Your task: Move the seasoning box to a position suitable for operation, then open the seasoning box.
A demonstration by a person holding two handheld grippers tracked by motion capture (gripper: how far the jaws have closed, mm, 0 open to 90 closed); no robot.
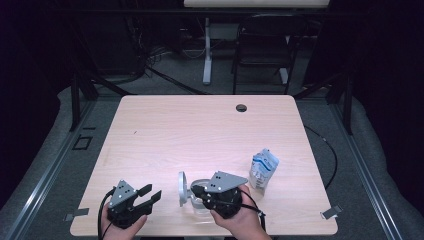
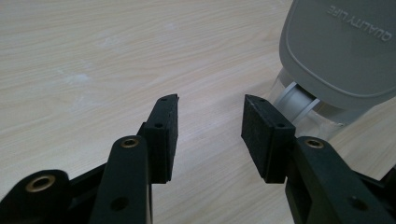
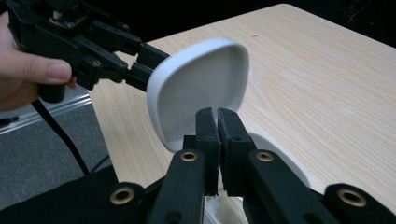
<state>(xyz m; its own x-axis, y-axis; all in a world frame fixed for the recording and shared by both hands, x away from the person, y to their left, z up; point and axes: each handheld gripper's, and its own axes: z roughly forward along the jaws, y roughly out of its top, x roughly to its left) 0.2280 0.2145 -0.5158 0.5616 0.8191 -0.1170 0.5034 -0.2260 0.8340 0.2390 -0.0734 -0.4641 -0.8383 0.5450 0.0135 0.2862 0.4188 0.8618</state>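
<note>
While R gripper sits shut by container's open lid, L gripper, open & empty, faces lid just to its right.

Blue-white pouch, wooden table

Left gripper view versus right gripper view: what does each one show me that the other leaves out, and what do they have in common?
Left gripper view: the grey outer face of the lid, printed with the words QUALITY LIFE, and the left gripper with its jaws standing open over the bare table. Right gripper view: the pale hollow inner face of the lid, the right gripper with its jaws shut together in front of it, and a hand holding the left gripper behind the lid. Shared: the raised lid and the wooden table.
</note>
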